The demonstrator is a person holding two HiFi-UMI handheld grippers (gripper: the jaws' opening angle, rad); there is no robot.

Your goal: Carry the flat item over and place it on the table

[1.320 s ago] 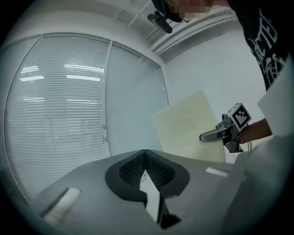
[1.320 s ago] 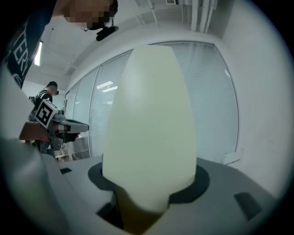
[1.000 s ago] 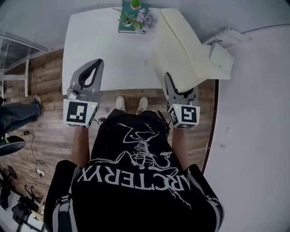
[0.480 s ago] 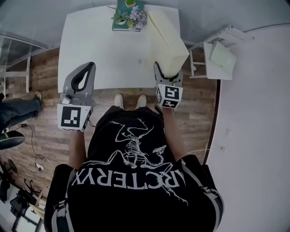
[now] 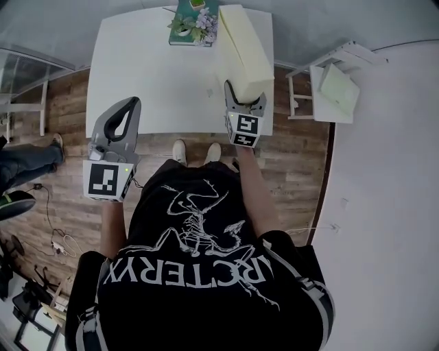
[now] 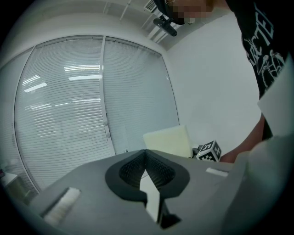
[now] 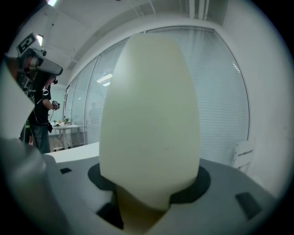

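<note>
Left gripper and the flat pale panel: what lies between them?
Head view: only bare white table separates the left gripper from the flat pale panel.

A white table (image 5: 151, 75) stands on a wood-plank floor (image 5: 48, 123). At the table's far edge, near the middle, lies 1 green book (image 5: 178, 40), and a small plant (image 5: 197, 20) with pale flowers sits on top of it. A tiny dark speck (image 5: 209, 92) marks the tabletop nearer the front. On the floor, 2 white shoes (image 5: 197, 152) stand side by side just at the table's near edge. Right of the table stands a white chair (image 5: 300, 70) with a pale panel (image 5: 336, 86) on it. Cables (image 5: 58, 243) trail over the planks at lower left.
</note>
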